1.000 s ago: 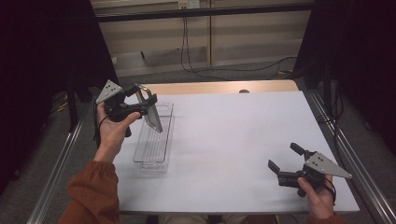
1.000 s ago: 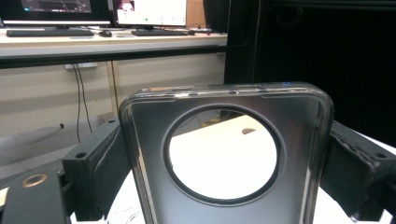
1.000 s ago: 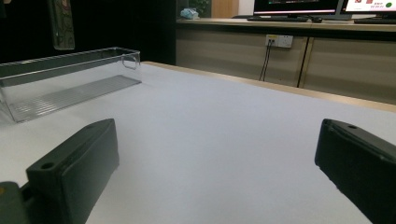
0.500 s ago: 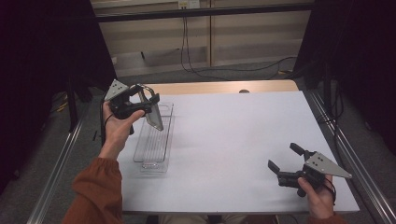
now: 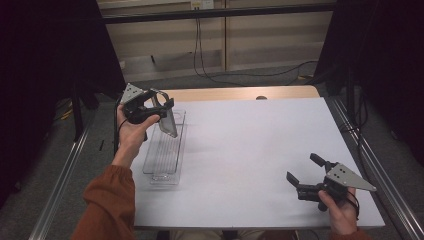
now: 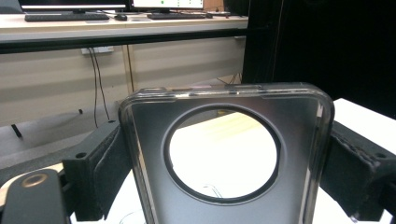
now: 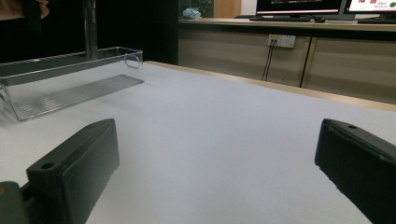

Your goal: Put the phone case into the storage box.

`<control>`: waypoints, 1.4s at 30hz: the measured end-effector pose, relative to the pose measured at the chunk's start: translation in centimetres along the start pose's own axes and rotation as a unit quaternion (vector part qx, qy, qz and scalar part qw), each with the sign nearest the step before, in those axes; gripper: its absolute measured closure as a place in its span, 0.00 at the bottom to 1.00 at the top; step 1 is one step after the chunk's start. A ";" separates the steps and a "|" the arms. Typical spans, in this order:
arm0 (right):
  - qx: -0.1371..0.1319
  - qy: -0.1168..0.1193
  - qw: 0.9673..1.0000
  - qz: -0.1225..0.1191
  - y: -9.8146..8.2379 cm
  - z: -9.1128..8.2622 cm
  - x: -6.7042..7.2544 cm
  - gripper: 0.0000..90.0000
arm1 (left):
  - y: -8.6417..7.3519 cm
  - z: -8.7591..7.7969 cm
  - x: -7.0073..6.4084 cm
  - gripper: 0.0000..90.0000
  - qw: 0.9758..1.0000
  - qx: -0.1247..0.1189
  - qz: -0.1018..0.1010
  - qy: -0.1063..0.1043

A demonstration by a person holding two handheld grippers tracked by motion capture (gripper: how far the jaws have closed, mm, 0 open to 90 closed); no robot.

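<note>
A translucent grey phone case (image 5: 169,122) with a big round cut-out is clamped between the jaws of my left gripper (image 5: 162,111). It hangs tilted over the far end of a long clear plastic tray (image 5: 162,160) at the table's left. In the left gripper view the case (image 6: 299,158) stands upright, with both black pads (image 6: 100,168) pressed on its sides. My right gripper (image 5: 303,167) rests low near the front right corner of the white table (image 5: 250,140), jaws wide apart with nothing between them. From the right gripper (image 7: 217,130) view the tray (image 7: 70,88) lies far off at left.
A wooden strip (image 5: 240,93) runs along the table's far edge. Metal rails (image 5: 370,165) flank both sides. Cables (image 5: 240,75) lie on the floor behind, and dark curtains hang left and right. Wide bare tabletop separates tray and right gripper.
The left gripper has turned slightly and drifted a little to the right and away with the case still in it. The right gripper has stayed put.
</note>
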State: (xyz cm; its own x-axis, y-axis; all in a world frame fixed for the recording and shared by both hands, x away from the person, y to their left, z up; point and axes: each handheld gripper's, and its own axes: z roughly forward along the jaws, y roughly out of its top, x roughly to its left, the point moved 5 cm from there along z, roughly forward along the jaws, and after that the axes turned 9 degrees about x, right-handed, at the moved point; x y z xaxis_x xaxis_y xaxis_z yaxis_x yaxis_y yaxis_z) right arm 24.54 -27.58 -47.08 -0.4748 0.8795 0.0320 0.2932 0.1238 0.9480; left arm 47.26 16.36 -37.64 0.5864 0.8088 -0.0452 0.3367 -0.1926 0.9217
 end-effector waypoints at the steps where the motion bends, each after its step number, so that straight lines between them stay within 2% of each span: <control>1: 0.000 0.001 1.000 0.000 0.0 0.0 0.0 0.00 | 0.0 0.2 -0.1 0.13 1.000 0.002 0.000 -0.001; 4: -0.002 -0.001 1.000 -0.001 0.0 0.0 0.0 0.00 | 0.0 0.8 -0.2 0.13 1.000 0.001 0.000 -0.003; 5: 0.000 0.001 1.000 -0.001 0.0 0.0 0.0 0.00 | 0.0 0.9 0.0 0.13 1.000 0.007 0.006 0.003; 7: 0.000 0.000 1.000 0.000 0.0 0.0 -0.1 0.00 | 0.0 1.3 0.0 0.13 1.000 0.000 -0.004 0.002; 8: 0.000 0.000 1.000 -0.001 0.0 0.0 0.0 0.00 | -0.1 1.5 0.1 0.13 1.000 0.004 0.003 0.004; 10: 0.001 0.001 1.000 -0.002 -0.1 0.0 0.0 0.00 | -0.1 1.8 0.1 0.13 1.000 0.002 -0.005 0.007; 12: 0.002 0.006 1.000 -0.002 -0.1 0.0 0.0 0.00 | -0.2 2.1 0.3 0.13 1.000 0.008 0.004 0.011; 15: 0.002 0.005 1.000 -0.001 -0.1 0.0 0.0 0.00 | -0.4 2.6 0.6 0.13 1.000 0.012 0.004 0.019; 17: 0.002 0.003 1.000 0.001 -0.1 0.0 -0.1 0.00 | -0.3 2.9 0.9 0.13 1.000 0.008 -0.006 0.023; 20: 0.002 0.003 1.000 0.001 -0.2 0.0 -0.1 0.00 | -0.3 3.3 1.2 0.13 0.999 0.017 0.000 0.029; 24: 0.003 0.004 1.000 0.001 -0.2 0.0 0.0 0.00 | -0.3 3.9 1.5 0.13 0.999 0.019 -0.004 0.029; 34: 0.002 0.003 1.000 0.002 -0.2 -0.1 -0.1 0.00 | -1.1 5.0 2.9 0.13 0.998 0.027 -0.019 0.051; 41: 0.003 0.002 1.000 0.001 -0.2 -0.1 -0.1 0.00 | -1.5 6.0 3.0 0.13 0.998 0.029 -0.021 0.051; 42: 0.003 0.003 1.000 0.001 -0.2 -0.1 -0.1 0.00 | -1.5 6.1 3.0 0.13 0.998 0.029 -0.022 0.046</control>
State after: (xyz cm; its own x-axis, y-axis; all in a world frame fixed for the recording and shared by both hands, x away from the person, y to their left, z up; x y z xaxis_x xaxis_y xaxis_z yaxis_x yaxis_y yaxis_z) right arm 24.41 -27.75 -47.27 -0.4790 0.8771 0.0361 0.2989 0.1243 0.9462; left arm 53.04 15.68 -41.56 0.5011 0.8641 -0.0463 0.4032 -0.1858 0.8960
